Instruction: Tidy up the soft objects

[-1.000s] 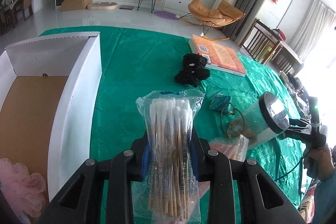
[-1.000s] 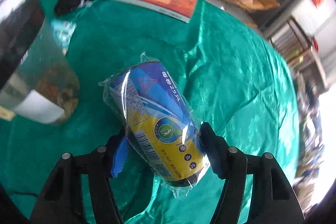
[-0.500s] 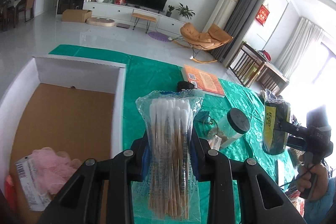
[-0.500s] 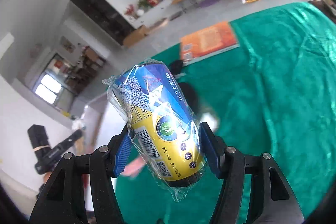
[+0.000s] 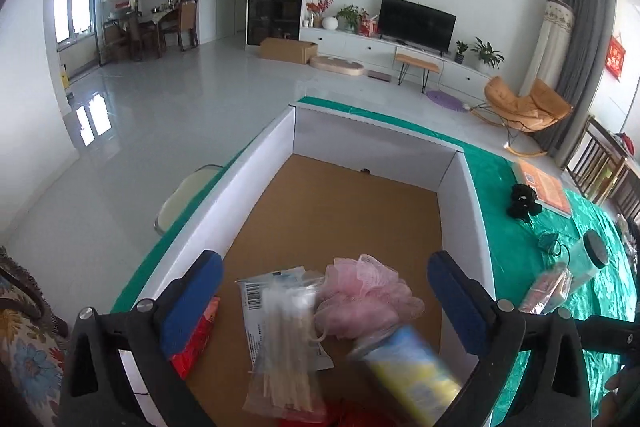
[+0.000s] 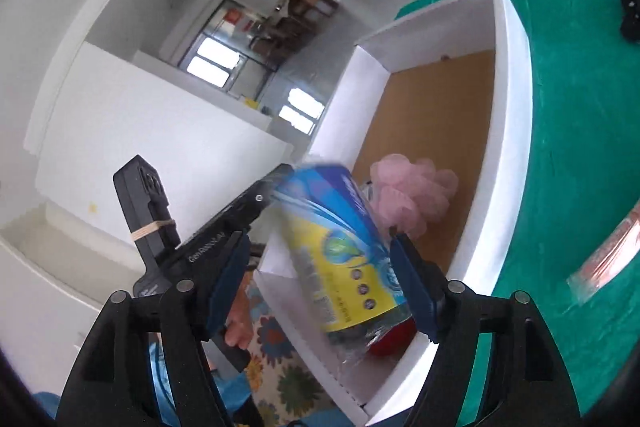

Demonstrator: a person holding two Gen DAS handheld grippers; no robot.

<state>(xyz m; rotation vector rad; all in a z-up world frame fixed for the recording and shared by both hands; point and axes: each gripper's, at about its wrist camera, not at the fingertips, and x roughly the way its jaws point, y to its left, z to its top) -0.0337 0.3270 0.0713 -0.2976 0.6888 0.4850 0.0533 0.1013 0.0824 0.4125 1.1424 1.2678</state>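
My cotton-swab pack [image 5: 286, 343] lies in the white box [image 5: 264, 155] beside the pink bath pouf [image 5: 368, 297], under my left gripper [image 5: 324, 301], whose jaws have just sprung wide with nothing between them. My right gripper [image 6: 320, 285] has been opening too; the blue-and-yellow roll [image 6: 340, 251] sits blurred between its pads, apparently loose. The box stands on a green tablecloth [image 5: 504, 195]; beyond lie a glossy white floor [image 5: 160, 115] and a television [image 5: 416, 23].

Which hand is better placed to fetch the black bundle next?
Right, probably: the bundle lies right of the box, on its side. The left gripper, jaws just opened, is empty but farther; the right gripper's jaws have just been opening, roll loose between them.
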